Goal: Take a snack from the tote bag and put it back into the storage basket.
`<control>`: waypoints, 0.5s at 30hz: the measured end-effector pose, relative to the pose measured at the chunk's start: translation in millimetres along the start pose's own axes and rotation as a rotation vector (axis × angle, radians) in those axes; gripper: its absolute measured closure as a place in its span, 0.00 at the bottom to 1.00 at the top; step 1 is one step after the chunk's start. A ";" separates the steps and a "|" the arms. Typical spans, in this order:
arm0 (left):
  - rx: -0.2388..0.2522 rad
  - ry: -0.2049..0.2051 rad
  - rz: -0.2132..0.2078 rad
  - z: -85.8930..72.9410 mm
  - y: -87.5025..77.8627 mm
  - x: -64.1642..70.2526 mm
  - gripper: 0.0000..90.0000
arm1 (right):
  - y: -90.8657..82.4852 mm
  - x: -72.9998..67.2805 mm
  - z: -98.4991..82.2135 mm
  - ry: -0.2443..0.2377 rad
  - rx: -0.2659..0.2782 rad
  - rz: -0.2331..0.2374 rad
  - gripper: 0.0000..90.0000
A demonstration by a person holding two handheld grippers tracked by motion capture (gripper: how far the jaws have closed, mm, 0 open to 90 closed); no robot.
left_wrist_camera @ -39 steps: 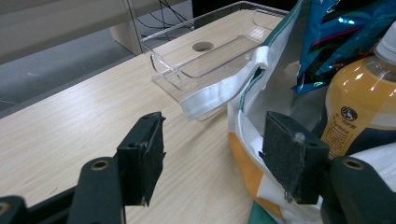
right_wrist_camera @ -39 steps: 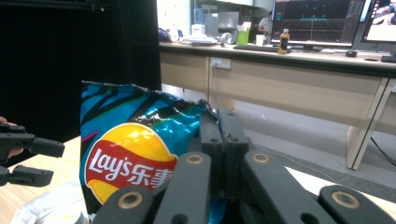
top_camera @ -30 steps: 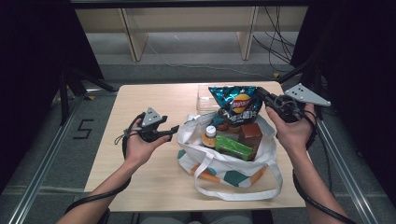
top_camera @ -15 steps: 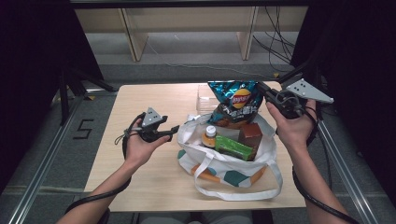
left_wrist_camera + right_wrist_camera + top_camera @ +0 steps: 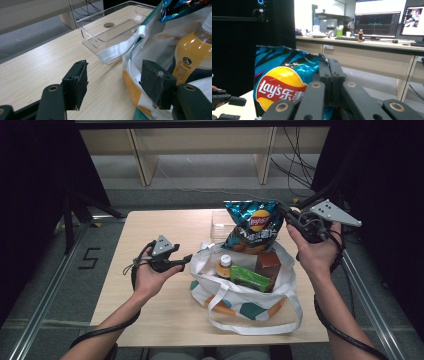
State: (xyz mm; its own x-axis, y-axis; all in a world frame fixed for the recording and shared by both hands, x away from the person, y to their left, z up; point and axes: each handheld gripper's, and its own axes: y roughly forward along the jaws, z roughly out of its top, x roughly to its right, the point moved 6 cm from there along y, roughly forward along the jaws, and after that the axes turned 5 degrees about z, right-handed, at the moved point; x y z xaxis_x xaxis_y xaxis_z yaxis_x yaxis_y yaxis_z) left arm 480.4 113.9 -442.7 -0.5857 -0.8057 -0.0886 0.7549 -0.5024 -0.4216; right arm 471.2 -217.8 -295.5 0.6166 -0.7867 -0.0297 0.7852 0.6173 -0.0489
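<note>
Bare table [image 5: 150, 320] left of tote bag [image 5: 250, 310]: open passage. Bag mouth crowded by bottle [image 5: 225, 266], green packet [image 5: 249, 279], brown carton [image 5: 267, 264]. Chip bag [image 5: 254, 225] hanging over rear of mouth, blocking approach from above. Clear tray [image 5: 110, 27] just behind bag, strap [image 5: 120, 48] draped against it.

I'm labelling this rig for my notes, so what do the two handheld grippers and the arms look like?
Both grippers are black, each with two flat jaws faced with dark pads. The left gripper and right gripper each carry a grey three-cornered plate dotted with holes, and a black cable trails from each. The forearms are bare, with no sleeves in view.
</note>
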 end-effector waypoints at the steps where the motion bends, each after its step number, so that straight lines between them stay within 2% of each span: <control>1: 0.000 0.000 0.000 0.1 0.0 -0.1 0.42 | -0.1 0.5 1.5 -0.008 0.005 -0.003 1.00; 15: 0.001 0.000 -0.002 0.5 0.1 0.0 0.42 | -0.1 2.2 14.4 -0.010 0.044 -0.009 1.00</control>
State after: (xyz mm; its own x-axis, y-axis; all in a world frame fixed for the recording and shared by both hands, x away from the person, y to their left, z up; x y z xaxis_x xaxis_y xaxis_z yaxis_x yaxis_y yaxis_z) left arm 480.6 113.7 -442.3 -0.5872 -0.8046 -0.0877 0.7540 -0.5044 -0.4208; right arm 473.3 -219.4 -281.1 0.6102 -0.7920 -0.0193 0.7921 0.6104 -0.0049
